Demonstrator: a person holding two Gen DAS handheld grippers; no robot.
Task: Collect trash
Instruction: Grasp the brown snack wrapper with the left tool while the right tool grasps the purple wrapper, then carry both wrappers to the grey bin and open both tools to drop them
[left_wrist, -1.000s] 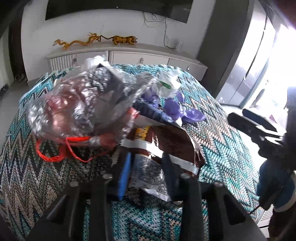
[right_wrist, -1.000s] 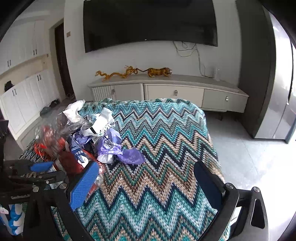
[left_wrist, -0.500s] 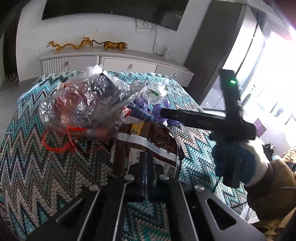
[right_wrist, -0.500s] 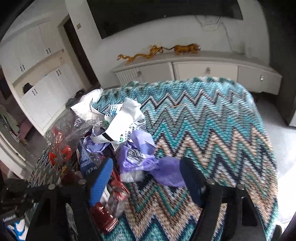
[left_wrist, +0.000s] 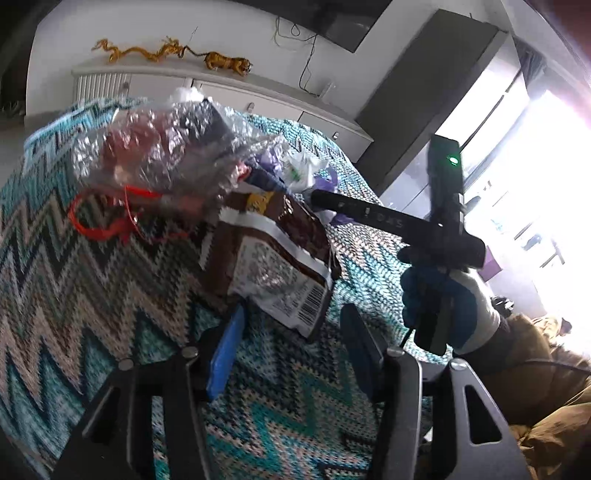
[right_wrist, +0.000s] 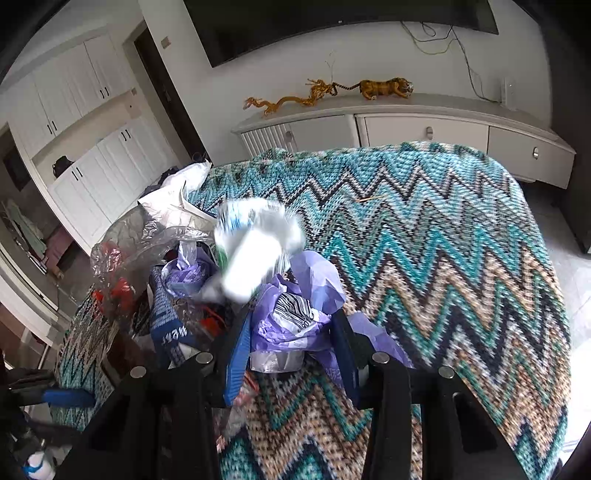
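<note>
Most of the trash lies heaped on the zigzag blanket (right_wrist: 424, 236), so your collecting looks barely begun. Your left gripper (left_wrist: 291, 345) hangs with fingers spread, empty, just short of the brown snack wrapper (left_wrist: 273, 254), beside a clear bag (left_wrist: 162, 155) with red drawstrings. Your right gripper (right_wrist: 290, 350) has its fingers spread around the crumpled purple bag (right_wrist: 295, 314), not visibly pinching it. A white crumpled piece (right_wrist: 255, 251) is motion-blurred. No bin shows. What sits deeper in the heap is hidden.
</note>
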